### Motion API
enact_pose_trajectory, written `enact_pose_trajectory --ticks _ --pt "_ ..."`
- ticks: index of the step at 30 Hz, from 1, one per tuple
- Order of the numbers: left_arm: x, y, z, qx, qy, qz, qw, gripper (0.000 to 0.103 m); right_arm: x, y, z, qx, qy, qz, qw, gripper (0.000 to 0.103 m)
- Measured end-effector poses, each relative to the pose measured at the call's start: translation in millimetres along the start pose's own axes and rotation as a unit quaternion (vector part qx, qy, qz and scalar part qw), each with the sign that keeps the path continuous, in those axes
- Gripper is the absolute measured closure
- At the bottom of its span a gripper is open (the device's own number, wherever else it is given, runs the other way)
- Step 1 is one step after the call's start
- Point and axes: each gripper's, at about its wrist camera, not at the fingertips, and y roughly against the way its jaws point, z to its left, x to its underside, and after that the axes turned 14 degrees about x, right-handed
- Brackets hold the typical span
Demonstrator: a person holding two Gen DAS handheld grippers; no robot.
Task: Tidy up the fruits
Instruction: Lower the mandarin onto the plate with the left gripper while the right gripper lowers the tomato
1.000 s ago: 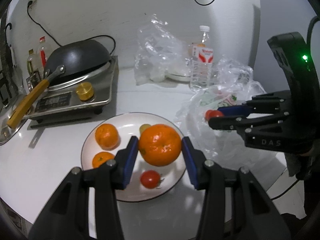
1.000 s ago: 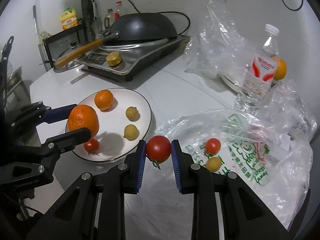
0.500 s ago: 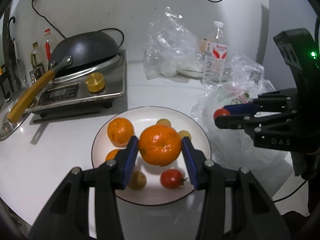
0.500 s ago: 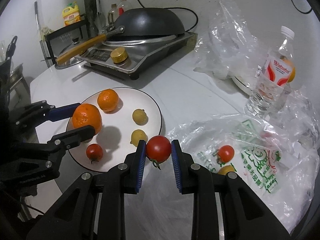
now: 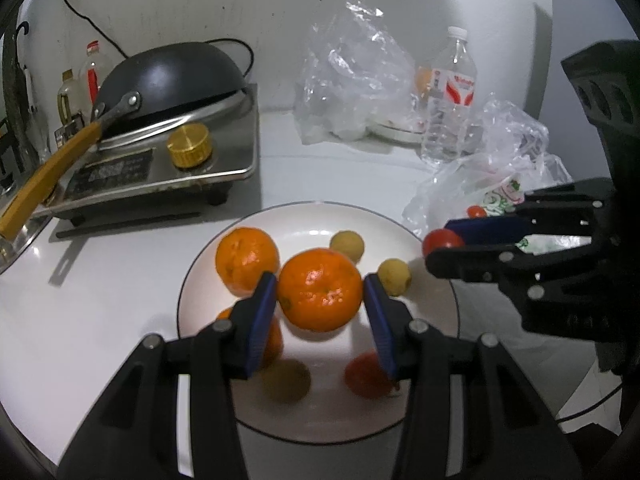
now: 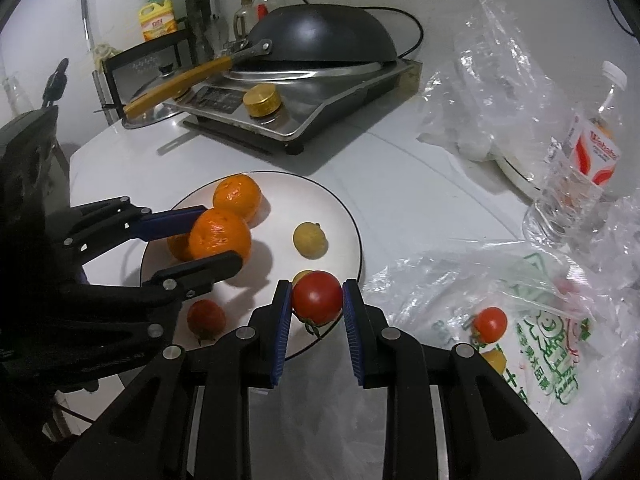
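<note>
Fruits: orange (image 5: 320, 290) clamped in left tongs (image 5: 320, 300) above plate (image 5: 436, 396); tomato (image 6: 317, 297) gripped in right tongs (image 6: 316, 312) at plate rim. Step: delivery. Next: lower, release onto bare plate

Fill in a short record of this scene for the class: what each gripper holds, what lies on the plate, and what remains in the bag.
left gripper: shut on orange, above the plate
right gripper: shut on tomato, over the plate's near rim
plate: two more oranges, yellow fruits, one small tomato
printed bag: one red tomato, one yellow fruit
behind: wok on cooker, water bottle
</note>
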Motion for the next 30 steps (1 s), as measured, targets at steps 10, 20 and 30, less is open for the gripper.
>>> enact_pose_trajectory --ticks 10,20,30 --pt "-2.7 -11.4 4.6 0.007 0.012 0.014 0.9998 0.057 -0.8 -6.3 4.9 -0.013 0.002 -0.003 1.0 0.076" --pt "-6.0 -8.2 4.6 0.006 0.016 0.011 0.9998 0.056 1.3 -7.2 4.7 -0.015 0.001 -0.001 1.0 0.076" --pt "-3.0 11.5 5.7 0.006 0.02 -0.01 0.9997 0.056 2.7 -3.9 16.0 -0.018 0.012 0.001 1.0 0.076"
